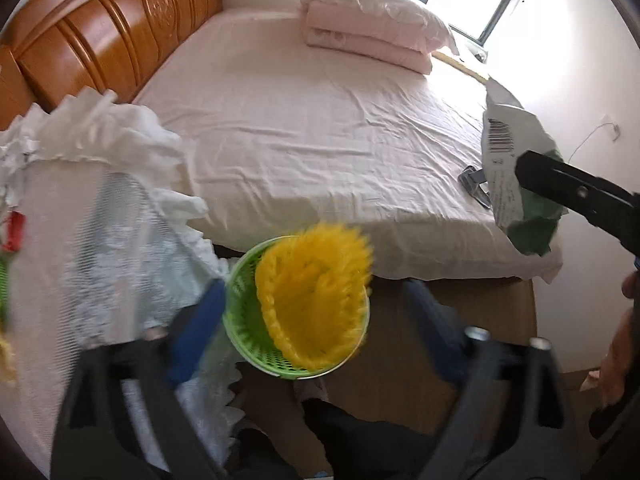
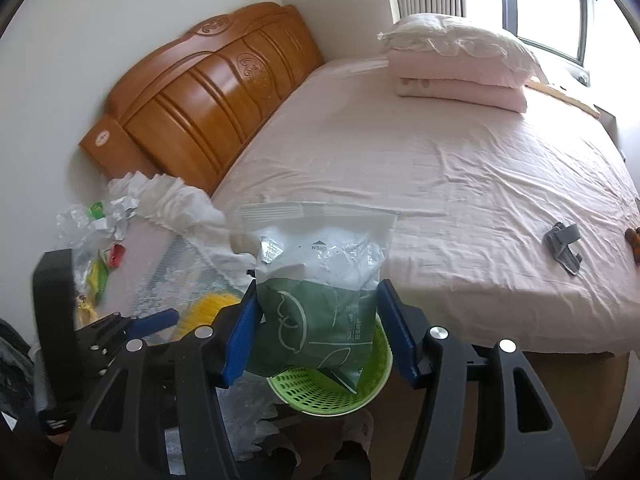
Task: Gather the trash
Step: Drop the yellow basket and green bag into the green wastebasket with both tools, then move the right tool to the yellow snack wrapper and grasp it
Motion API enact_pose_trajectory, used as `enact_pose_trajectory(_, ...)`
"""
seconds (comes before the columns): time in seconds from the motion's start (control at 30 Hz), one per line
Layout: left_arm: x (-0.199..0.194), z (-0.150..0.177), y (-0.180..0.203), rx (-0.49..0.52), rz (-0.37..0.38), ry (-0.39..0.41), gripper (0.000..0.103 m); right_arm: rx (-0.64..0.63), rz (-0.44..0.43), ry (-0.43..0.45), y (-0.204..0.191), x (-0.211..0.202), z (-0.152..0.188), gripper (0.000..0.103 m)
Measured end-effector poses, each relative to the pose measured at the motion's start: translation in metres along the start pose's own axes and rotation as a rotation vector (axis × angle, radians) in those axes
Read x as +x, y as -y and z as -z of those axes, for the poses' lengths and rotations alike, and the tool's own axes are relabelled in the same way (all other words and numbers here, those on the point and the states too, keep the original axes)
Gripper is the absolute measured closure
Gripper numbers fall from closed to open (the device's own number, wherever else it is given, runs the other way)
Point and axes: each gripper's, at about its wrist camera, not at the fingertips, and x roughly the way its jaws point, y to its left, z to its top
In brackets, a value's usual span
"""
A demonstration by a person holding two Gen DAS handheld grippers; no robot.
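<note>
A green mesh basket (image 1: 244, 332) stands on the floor beside the bed. A yellow plastic net (image 1: 312, 296), blurred, sits at the basket's mouth, half inside it. My left gripper (image 1: 316, 316) hangs over the basket with its jaws wide apart, and neither blue pad touches the net. My right gripper (image 2: 316, 332) is shut on a green and white resealable pouch (image 2: 320, 272), holding it upright just above the basket (image 2: 320, 392). In the left wrist view that pouch (image 1: 508, 168) hangs at the right over the bed's edge. In the right wrist view the net (image 2: 208, 308) shows low on the left.
The bed (image 2: 440, 160) has a pink sheet, a wooden headboard (image 2: 208, 92) and a folded quilt with a pillow (image 2: 460, 68) at the far end. A grey metal object (image 2: 562, 246) lies near the bed's edge. Left of the basket, a lace-covered stand (image 2: 168, 248) holds crumpled wrappers (image 2: 96, 220).
</note>
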Motion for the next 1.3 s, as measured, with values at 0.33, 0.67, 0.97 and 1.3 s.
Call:
enact_pose_trajectory(0.33,-0.027,-0.012,-0.002,-0.089,-0.121,0.094,0.008,-0.030,-0.054,-0.039,0.011,0.019,-0.006,0.044)
enact_pose_trajectory(0.67,-0.118,-0.002,-0.046,-0.222,-0.266,0.319,0.008,-0.131,-0.105,-0.090,-0.031,0.046,0.003,0.044)
enact_pose_trajectory(0.97,-0.150,0.026,-0.089,-0.322,-0.315,0.350,0.008,-0.160,-0.025,-0.253,-0.065,0.117,0.046,0.002)
enact_pose_trajectory(1.3,-0.184,0.064,-0.133,-0.400,-0.350,0.373,0.008,-0.227,-0.036,-0.157,-0.128,0.070,0.022,0.002)
